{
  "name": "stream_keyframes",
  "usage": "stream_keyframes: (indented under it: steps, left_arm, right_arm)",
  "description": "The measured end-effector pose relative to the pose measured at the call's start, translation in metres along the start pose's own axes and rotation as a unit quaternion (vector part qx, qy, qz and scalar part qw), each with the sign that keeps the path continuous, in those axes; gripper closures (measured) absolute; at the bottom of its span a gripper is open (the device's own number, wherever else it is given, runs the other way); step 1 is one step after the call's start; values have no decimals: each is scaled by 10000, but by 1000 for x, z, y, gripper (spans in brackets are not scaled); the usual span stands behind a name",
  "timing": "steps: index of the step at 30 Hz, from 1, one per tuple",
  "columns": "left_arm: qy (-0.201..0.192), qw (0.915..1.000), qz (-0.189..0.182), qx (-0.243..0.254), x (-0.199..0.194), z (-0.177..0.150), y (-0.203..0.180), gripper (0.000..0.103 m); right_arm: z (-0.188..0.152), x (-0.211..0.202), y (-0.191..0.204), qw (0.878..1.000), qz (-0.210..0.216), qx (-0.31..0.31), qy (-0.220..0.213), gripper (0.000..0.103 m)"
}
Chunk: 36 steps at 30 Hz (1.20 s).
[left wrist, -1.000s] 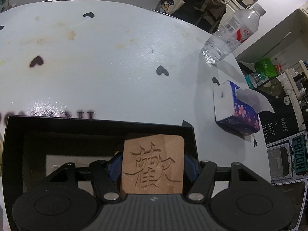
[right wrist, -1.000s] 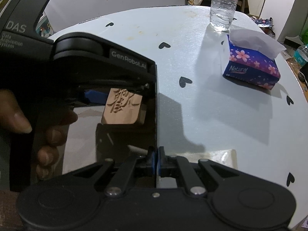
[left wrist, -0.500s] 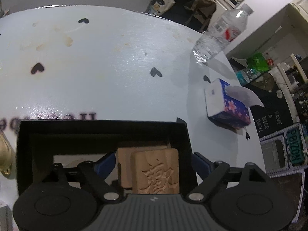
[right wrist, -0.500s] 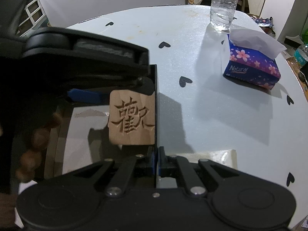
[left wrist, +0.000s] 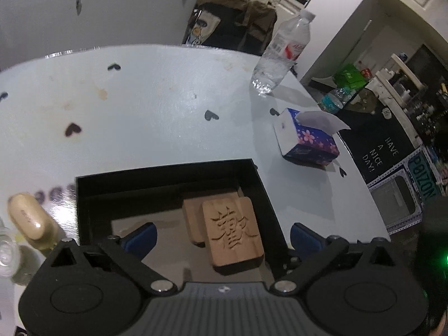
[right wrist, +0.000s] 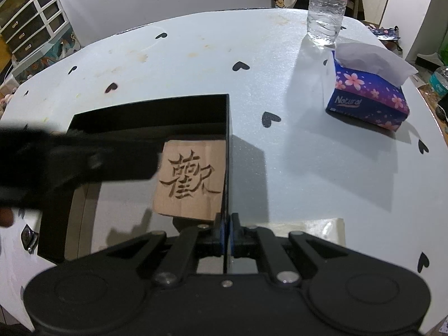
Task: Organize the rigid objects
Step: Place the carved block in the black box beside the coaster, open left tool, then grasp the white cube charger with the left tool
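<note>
A wooden block [left wrist: 232, 232] carved with a character lies face up in the black box [left wrist: 156, 173], resting partly on a second wooden block [left wrist: 191, 218]. My left gripper [left wrist: 221, 238] hovers above it. Its jaws are opening wide, and the blue pads [left wrist: 140, 238] stand clear of the block on both sides. In the right wrist view the same block [right wrist: 190, 176] sits against the box's right wall. My right gripper [right wrist: 227, 222] is shut on that thin wall of the box [right wrist: 148, 109]. The left tool's blurred black housing [right wrist: 70, 162] covers the box's left part.
On the white table with black hearts [right wrist: 280, 168], a water bottle [right wrist: 326, 8] stands at the far right and a blue tissue box [right wrist: 366, 95] sits nearer. A beige capsule-shaped object [left wrist: 28, 215] lies left of the box. The table edge curves close on the right.
The left gripper let go of the carved block, spread its jaws and drew up and back. The block now lies flat in the box. The right gripper kept its hold on the wall.
</note>
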<state>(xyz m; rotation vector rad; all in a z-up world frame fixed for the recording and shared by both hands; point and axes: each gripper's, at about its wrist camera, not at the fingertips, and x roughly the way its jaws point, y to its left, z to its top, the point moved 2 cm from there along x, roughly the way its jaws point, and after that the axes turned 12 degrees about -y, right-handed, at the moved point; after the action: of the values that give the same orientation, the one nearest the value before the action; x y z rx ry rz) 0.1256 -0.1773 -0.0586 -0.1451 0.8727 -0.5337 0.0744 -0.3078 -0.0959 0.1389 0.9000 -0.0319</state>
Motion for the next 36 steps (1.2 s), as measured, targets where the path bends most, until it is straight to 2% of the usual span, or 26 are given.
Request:
stream_keyframes:
  steps: [9, 16, 27, 36]
  left_arm:
    - [-388, 9976, 152, 549, -41, -13, 13, 0]
    - [-655, 9940, 405, 778, -69, -30, 48, 0]
    - [-793, 9875, 1272, 489, -103, -59, 126, 1]
    - [-599, 9892, 1249, 470, -100, -71, 147, 8]
  right_arm:
    - [0, -1, -2, 10000, 50, 33, -12, 99]
    - [1, -1, -1, 10000, 55, 16, -8, 98]
    - [1, 0, 0, 10000, 52, 29, -9, 99]
    - [0, 0, -1, 10000, 48, 35, -16, 99]
